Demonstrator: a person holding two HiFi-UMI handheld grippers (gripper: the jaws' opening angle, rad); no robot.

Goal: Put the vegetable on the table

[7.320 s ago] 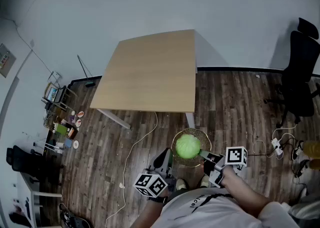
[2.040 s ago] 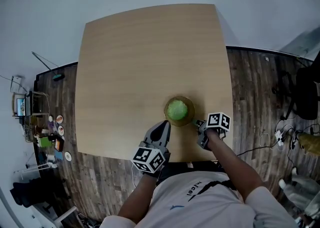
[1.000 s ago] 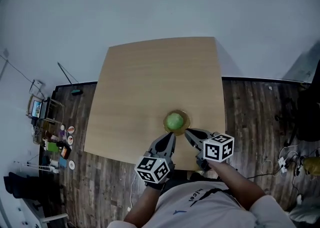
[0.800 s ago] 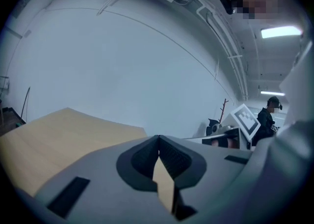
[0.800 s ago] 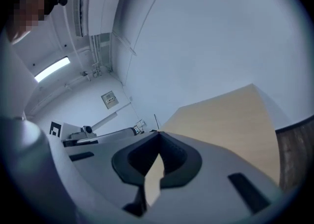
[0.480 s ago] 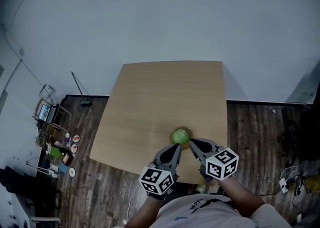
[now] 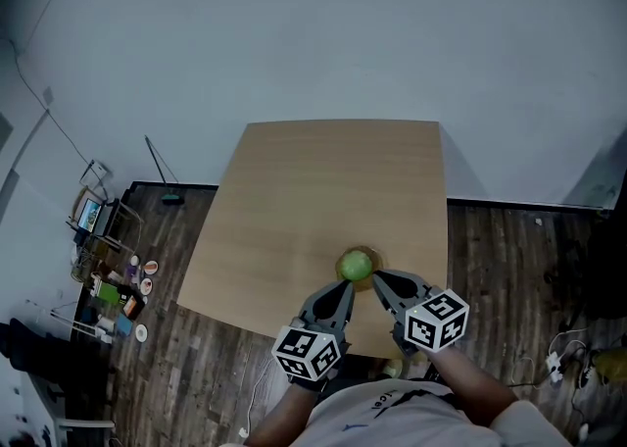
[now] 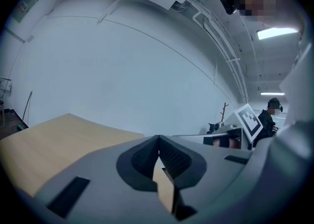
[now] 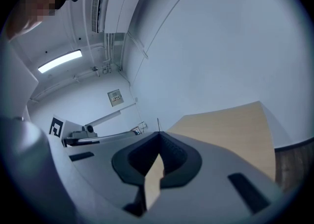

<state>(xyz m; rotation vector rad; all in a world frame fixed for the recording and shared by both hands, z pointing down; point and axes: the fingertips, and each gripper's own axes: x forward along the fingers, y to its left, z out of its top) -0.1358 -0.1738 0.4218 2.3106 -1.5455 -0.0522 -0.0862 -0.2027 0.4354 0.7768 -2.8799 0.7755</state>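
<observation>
A round green cabbage (image 7: 356,265) sits in a shallow woven basket (image 7: 369,254) on the light wooden table (image 7: 313,200), close to the near edge. Both grippers hover just in front of it, above that edge, pointing at it. My left gripper (image 7: 343,286) is shut and holds nothing, its tip just short of the basket. My right gripper (image 7: 375,276) is shut and empty too, almost at the basket's rim. In the left gripper view the jaws (image 8: 158,139) meet over the tabletop. The right gripper view shows its jaws (image 9: 158,135) closed the same way. Neither gripper view shows the cabbage.
The table stands on dark plank floor against a pale wall. Small clutter and a little rack (image 7: 103,283) lie on the floor at the left, with a thin stick (image 7: 157,169) leaning by the wall. A cable (image 7: 257,391) trails below the table's near edge.
The basket with the cabbage went from the floor onto the table, and my right gripper came off its rim. In the last half second nothing has visibly moved.
</observation>
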